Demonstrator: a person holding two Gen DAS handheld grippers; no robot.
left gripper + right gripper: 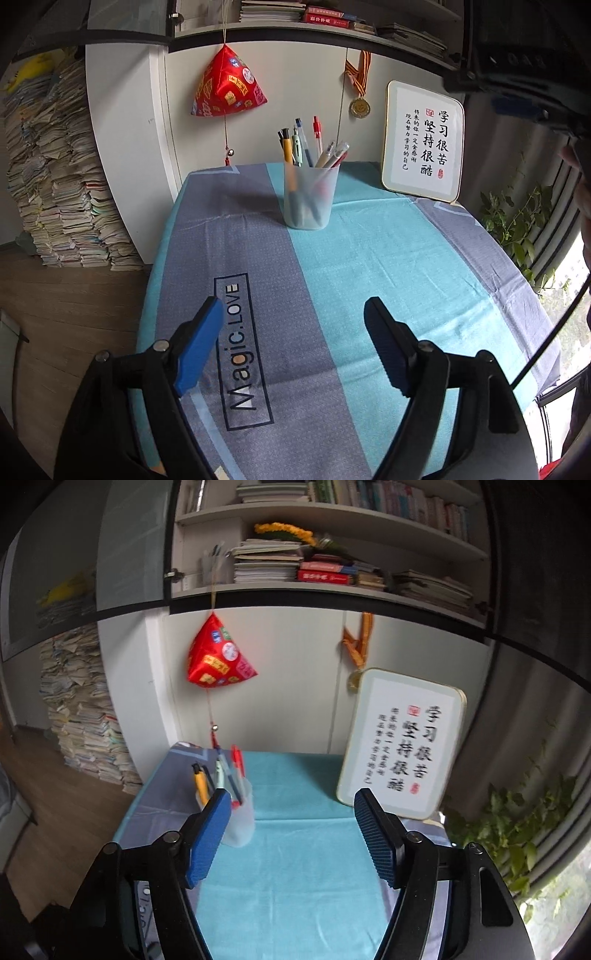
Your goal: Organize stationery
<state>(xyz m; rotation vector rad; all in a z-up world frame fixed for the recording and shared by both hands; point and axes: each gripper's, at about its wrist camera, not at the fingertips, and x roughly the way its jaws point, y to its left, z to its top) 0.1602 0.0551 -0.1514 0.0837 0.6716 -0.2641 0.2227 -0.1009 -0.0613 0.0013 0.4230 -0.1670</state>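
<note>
A frosted plastic cup [309, 195] stands upright on the striped tablecloth [369, 266], holding several pens [314, 147]. My left gripper [295, 314] hovers over the near part of the table, well short of the cup, open with nothing between its blue pads. In the right wrist view the same cup [242, 821] with its pens [221, 771] sits just beyond the left finger. My right gripper [291, 805] is open and empty above the teal stripe, to the right of the cup.
A framed calligraphy board [423, 142] leans at the table's back right. A red pyramid ornament [227, 86] and a medal [360, 107] hang on the white wall. Bookshelves run above, paper stacks [62, 177] stand on the floor left, and a plant [517, 221] grows at the right.
</note>
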